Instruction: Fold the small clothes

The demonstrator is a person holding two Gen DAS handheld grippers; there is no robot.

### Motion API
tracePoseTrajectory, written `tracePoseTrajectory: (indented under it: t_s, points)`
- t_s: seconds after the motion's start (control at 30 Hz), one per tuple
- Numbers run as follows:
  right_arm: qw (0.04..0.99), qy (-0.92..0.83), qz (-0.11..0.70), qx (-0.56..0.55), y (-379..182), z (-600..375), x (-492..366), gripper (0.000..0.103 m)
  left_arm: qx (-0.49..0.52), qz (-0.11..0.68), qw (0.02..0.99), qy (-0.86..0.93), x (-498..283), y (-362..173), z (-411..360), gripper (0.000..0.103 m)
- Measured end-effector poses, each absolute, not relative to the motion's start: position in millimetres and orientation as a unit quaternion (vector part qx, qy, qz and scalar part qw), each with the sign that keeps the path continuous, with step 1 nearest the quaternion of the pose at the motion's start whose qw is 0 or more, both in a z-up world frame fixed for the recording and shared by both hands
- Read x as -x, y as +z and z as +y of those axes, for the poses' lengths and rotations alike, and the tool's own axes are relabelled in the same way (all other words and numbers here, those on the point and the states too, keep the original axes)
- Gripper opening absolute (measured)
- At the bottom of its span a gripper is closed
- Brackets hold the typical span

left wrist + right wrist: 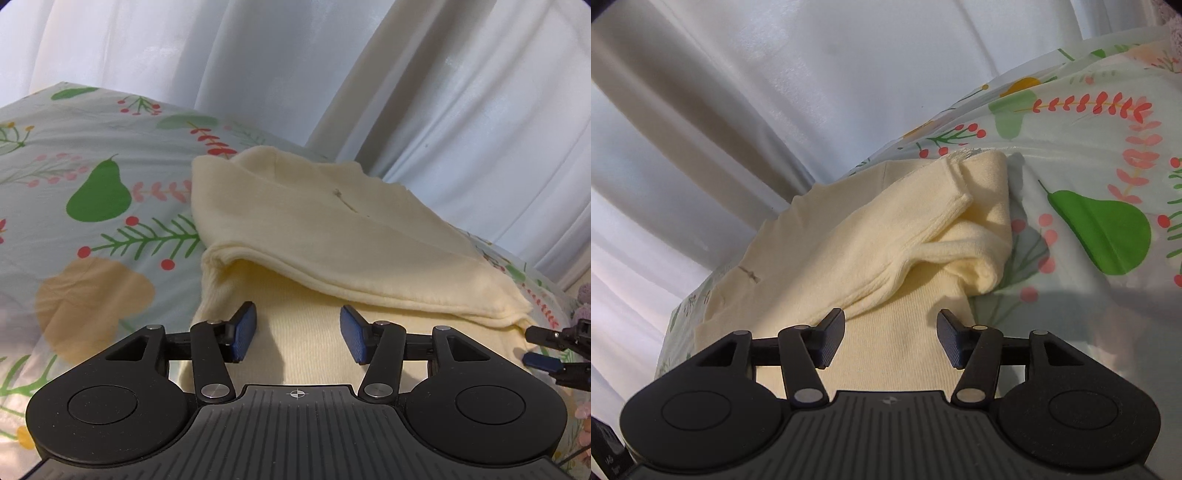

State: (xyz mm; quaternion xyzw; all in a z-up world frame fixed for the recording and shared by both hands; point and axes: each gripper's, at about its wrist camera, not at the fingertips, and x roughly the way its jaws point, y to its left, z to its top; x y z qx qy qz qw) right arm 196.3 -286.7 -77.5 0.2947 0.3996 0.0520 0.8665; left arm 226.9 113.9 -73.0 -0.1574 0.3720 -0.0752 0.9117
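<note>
The cream garment (pixel 332 236) lies on the patterned sheet (pixel 92 155), its top flap already folded toward six o'clock. The left gripper (pixel 298 338) and the right gripper (pixel 891 339) hover over its near edge, half open, holding nothing. Probably one more fold remains.

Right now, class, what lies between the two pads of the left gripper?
In the left wrist view, only the cream garment shows between the open left gripper pads, its lower layer just below the folded-over flap; nothing is pinched.
</note>
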Motion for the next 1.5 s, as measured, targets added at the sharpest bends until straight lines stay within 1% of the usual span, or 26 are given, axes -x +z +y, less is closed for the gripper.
tracePoseTrajectory:
  t_s: [0.13, 0.27, 0.3, 0.43, 0.53, 0.63, 0.67, 0.73, 0.8, 0.9, 1.0, 1.07, 1.1, 1.2, 1.33, 1.37, 1.4, 1.5]
  points:
    - [0.857, 0.115, 0.439, -0.243, -73.2, -281.9, -144.8, 0.058, 0.127, 0.4, 0.904, -0.075, -197.4, -66.9, 117.1, 0.059]
    - [0.852, 0.117, 0.476, -0.185, -70.9, -284.7, -80.1, 0.057, 0.083, 0.429, 0.897, -0.072, -155.0, -60.1, 119.2, 0.06]
    - [0.852, 0.117, 0.48, -0.174, -69.9, -286.2, -65.7, 0.055, 0.077, 0.433, 0.895, -0.072, -144.3, -58.4, 119.8, 0.06]
    - [0.839, 0.103, 0.506, -0.17, -68.4, -293.8, -25.3, 0.055, 0.065, 0.465, 0.88, -0.066, -104.3, -53.4, 122.9, 0.06]
    - [0.829, 0.109, 0.516, -0.188, -73.2, -300.0, -2.1, 0.055, 0.07, 0.49, 0.866, -0.069, -82.3, -50.5, 125.4, 0.06]
    - [0.826, 0.119, 0.518, -0.188, -74.2, -301.0, 11.8, 0.049, 0.074, 0.504, 0.858, -0.071, -64.3, -48.5, 128.3, 0.059]
    - [0.824, 0.123, 0.519, -0.189, -74.5, -301.3, 15.4, 0.044, 0.08, 0.508, 0.855, -0.071, -59.8, -48.0, 130.1, 0.059]
    - [0.823, 0.131, 0.515, -0.203, -76.5, -304.9, 22.7, 0.041, 0.099, 0.514, 0.849, -0.07, -52.7, -47.7, 134.7, 0.056]
    - [0.818, 0.141, 0.511, -0.224, -80.5, -307.7, 24.2, 0.029, 0.124, 0.52, 0.842, -0.067, -46.1, -48.6, 139.9, 0.053]
    - [0.808, 0.153, 0.51, -0.253, -88.2, -311.4, 25.2, 0.02, 0.148, 0.528, 0.833, -0.067, -38.1, -48.6, 146.6, 0.048]
    - [0.804, 0.159, 0.505, -0.271, -93.3, -315.4, 24.7, 0.014, 0.159, 0.535, 0.827, -0.068, -34.0, -49.9, 152.1, 0.046]
    - [0.802, 0.16, 0.501, -0.283, -96.7, -317.6, 23.6, 0.011, 0.161, 0.536, 0.827, -0.061, -32.1, -49.7, 156.0, 0.043]
    - [0.802, 0.161, 0.5, -0.286, -97.3, -318.2, 23.5, 0.011, 0.167, 0.536, 0.826, -0.056, -31.7, -49.6, 158.4, 0.04]
    - [0.799, 0.161, 0.5, -0.292, -98.3, -319.1, 21.7, 0.011, 0.185, 0.536, 0.822, -0.053, -29.8, -48.3, 164.9, 0.04]
    - [0.798, 0.162, 0.499, -0.296, -97.8, -321.6, 23.1, 0.011, 0.201, 0.535, 0.819, -0.053, -30.3, -46.8, 172.9, 0.041]
    - [0.799, 0.162, 0.498, -0.296, -97.6, -322.6, 24.1, 0.011, 0.204, 0.533, 0.82, -0.051, -30.5, -45.5, 175.5, 0.042]
    - [0.799, 0.162, 0.497, -0.296, -97.2, -322.6, 24.2, 0.011, 0.204, 0.531, 0.821, -0.045, -30.3, -44.4, 178.9, 0.046]
    - [0.798, 0.159, 0.499, -0.299, -97.9, -322.1, 24.6, 0.011, 0.206, 0.541, 0.815, -0.036, -30.6, -46.2, 187.9, 0.047]
